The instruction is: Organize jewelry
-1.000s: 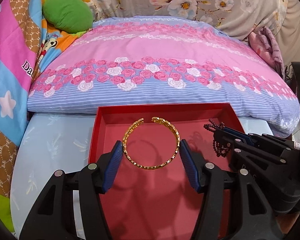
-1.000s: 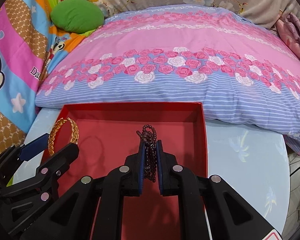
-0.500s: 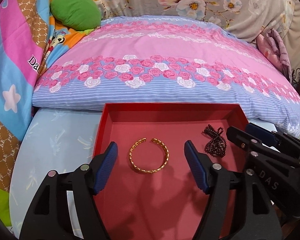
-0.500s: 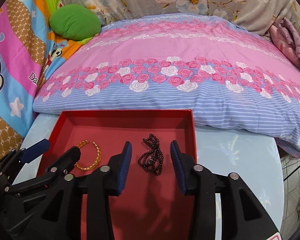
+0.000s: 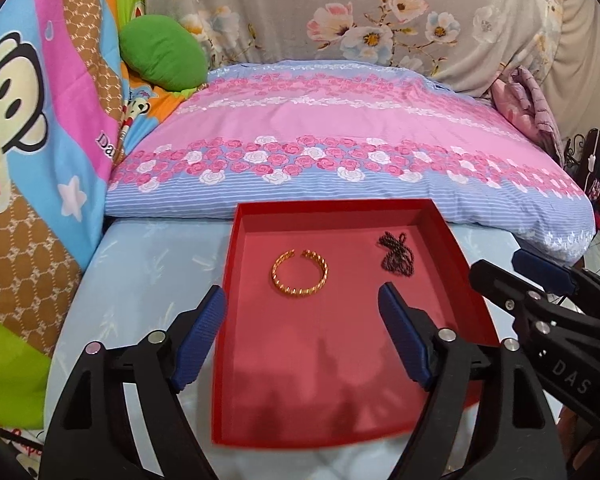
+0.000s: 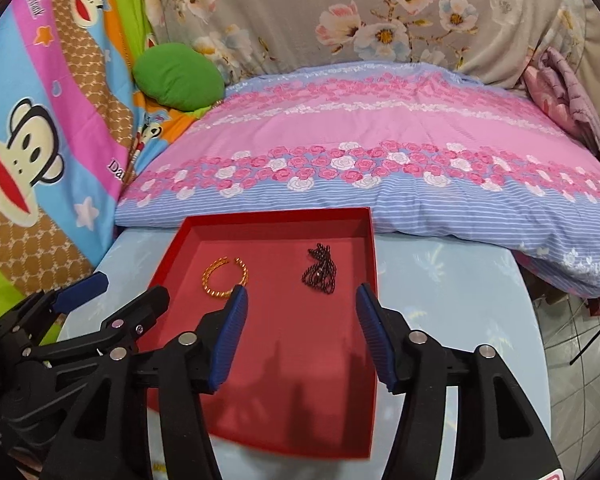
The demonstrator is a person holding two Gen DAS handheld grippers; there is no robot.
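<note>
A shallow red tray (image 5: 456,248) (image 6: 374,256) lies on a pale blue table. Inside it rest a gold open bangle (image 5: 300,273) (image 6: 224,278) on the left and a bunched dark bead bracelet (image 5: 397,256) (image 6: 320,270) on the right. My left gripper (image 5: 302,300) hangs above the tray's near half, pulled back from the bangle, its jaws opening with nothing between them. My right gripper (image 6: 302,298) is drawn back from the beads, its jaws also opening and empty. Each gripper shows at the edge of the other's view.
A large pink and blue floral pillow (image 5: 340,148) lies right behind the tray. A green cushion (image 5: 162,56) and a cartoon-print blanket (image 5: 28,120) are at the left, with floral fabric (image 5: 380,20) behind. Tiled floor (image 6: 580,360) shows past the table's right edge.
The right gripper opened and let go of the bead bracelet, which now lies in the tray. Both grippers spread wider, rose and drew back from the jewelry.
</note>
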